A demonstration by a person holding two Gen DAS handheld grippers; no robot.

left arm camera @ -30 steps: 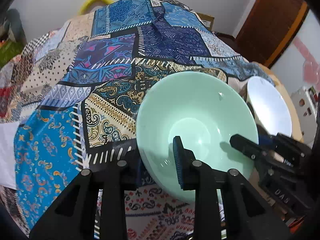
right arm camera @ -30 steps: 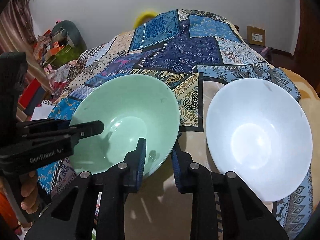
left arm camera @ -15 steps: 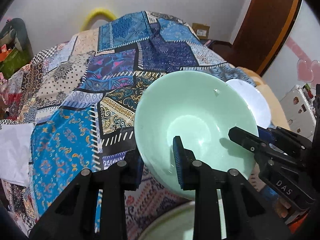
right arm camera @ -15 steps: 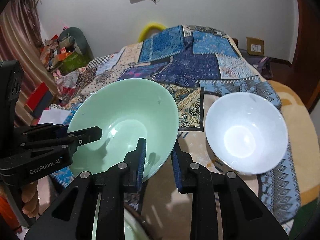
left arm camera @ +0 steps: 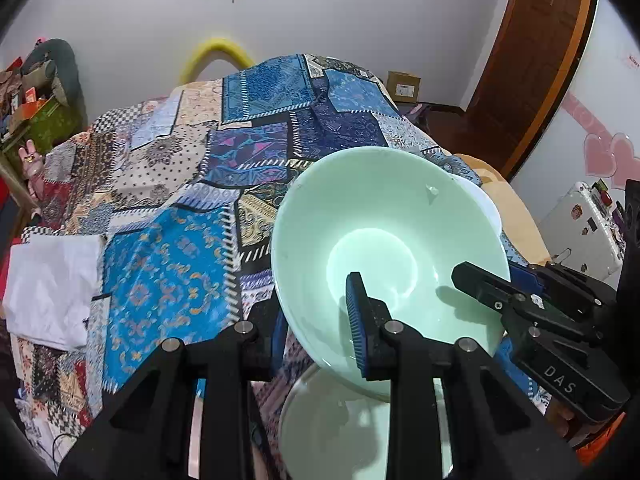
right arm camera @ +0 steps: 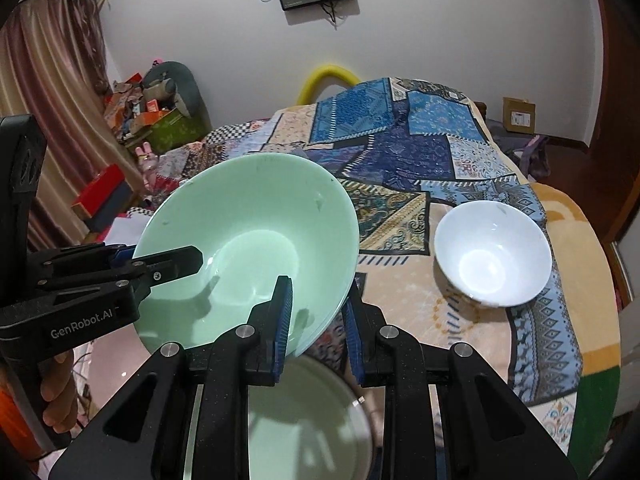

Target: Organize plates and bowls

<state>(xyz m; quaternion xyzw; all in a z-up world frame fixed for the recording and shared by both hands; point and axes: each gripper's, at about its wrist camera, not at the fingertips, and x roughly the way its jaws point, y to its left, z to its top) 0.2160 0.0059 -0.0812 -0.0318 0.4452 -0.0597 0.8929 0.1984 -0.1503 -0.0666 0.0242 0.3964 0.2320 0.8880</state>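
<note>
The patchwork bedspread [right arm camera: 404, 148] fills the middle and upper part of both views. Centre frame, I hold the mint-green bowl [right arm camera: 248, 248] tilted in the air: my left gripper [left arm camera: 318, 320] is clenched on its rim at lower centre of the left view, and my right gripper [right arm camera: 316, 320] clamps the opposite rim. Directly beneath it, at the bottom edge, lies a second pale-green dish [right arm camera: 312, 420]. The white bowl [right arm camera: 494, 254] sits upright on the bedspread at centre right.
</note>
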